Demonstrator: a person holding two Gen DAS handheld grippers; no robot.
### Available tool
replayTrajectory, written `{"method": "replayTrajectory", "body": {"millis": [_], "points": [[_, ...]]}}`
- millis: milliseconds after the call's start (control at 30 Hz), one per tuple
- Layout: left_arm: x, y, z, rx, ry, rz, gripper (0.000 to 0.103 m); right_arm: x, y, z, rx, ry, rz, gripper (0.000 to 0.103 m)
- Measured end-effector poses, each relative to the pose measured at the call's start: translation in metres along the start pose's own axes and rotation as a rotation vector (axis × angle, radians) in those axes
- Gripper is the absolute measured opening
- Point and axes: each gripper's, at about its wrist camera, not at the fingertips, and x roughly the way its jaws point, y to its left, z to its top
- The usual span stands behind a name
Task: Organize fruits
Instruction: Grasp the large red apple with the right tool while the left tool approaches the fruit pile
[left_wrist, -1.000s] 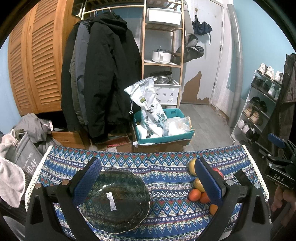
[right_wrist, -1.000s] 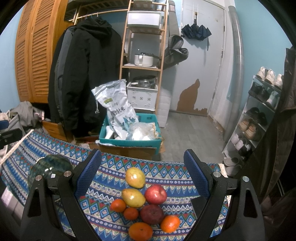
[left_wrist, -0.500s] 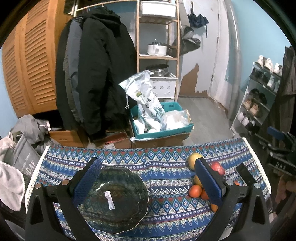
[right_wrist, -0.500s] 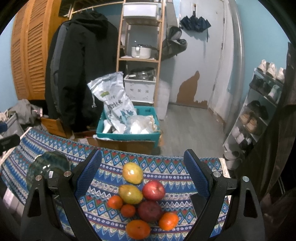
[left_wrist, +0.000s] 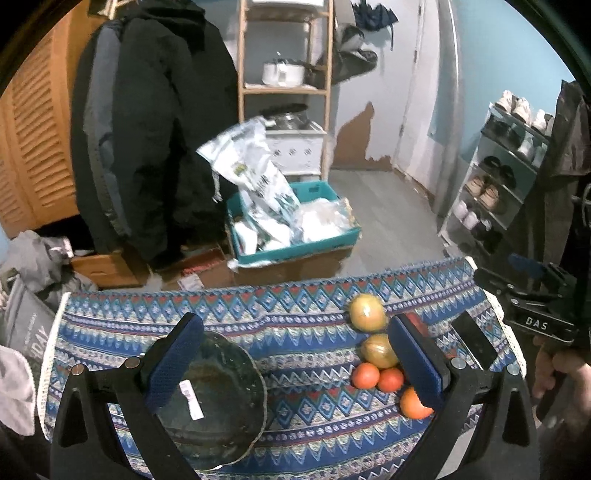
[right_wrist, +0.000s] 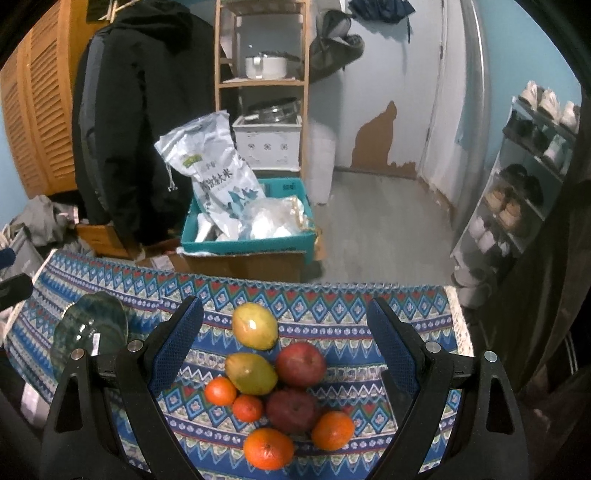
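Note:
A dark green glass plate (left_wrist: 218, 398) lies on the patterned cloth (left_wrist: 303, 306), under my left gripper's left finger. It also shows at the left in the right wrist view (right_wrist: 90, 326). Several fruits lie clustered on the cloth: two yellow-green mangoes (right_wrist: 255, 325) (right_wrist: 251, 373), two red apples (right_wrist: 301, 364) (right_wrist: 291, 410) and several oranges (right_wrist: 268, 448). My right gripper (right_wrist: 284, 332) is open and empty above the cluster. My left gripper (left_wrist: 295, 350) is open and empty, between the plate and the fruits (left_wrist: 367, 313).
The table's far edge runs past the fruits. Beyond it on the floor stand a teal crate (right_wrist: 243, 229) with a rice bag, a wooden shelf (right_wrist: 262, 81), hanging coats (right_wrist: 140, 110) and a shoe rack (right_wrist: 524, 177). The other hand-held gripper (left_wrist: 532, 306) shows at the right of the left wrist view.
Both grippers rose and tilted slightly, so the table sits lower and the fruits look closer in the right wrist view. The left gripper shifted towards the fruits. Jaws stayed open.

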Motion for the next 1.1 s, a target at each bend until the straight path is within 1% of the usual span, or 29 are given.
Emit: {"method": "replayTrajectory", "body": {"millis": [133,367,533,667,967,1100], "points": [[0.022,-0.009,0.003,0.044,0.05,-0.005,0.102,0.019,-0.007,-0.002,0.022,0.059,0.01,0.089],[0.062,-0.018,0.002,0.039,0.119,-0.037,0.101,0.056,-0.019,-0.015,0.015,0.157,-0.021,0.089],[0.091,-0.027,-0.01,0.064,0.178,-0.04,0.1,0.086,-0.031,-0.027,0.04,0.233,-0.002,0.089],[0.116,-0.033,-0.016,0.084,0.233,-0.037,0.1,0.115,-0.04,-0.038,0.068,0.315,0.014,0.089],[0.16,-0.037,-0.024,0.088,0.302,-0.03,0.099,0.166,-0.046,-0.06,0.104,0.435,0.025,0.088],[0.181,-0.034,-0.029,0.063,0.338,-0.039,0.099,0.182,-0.048,-0.069,0.119,0.472,0.042,0.088]]}}
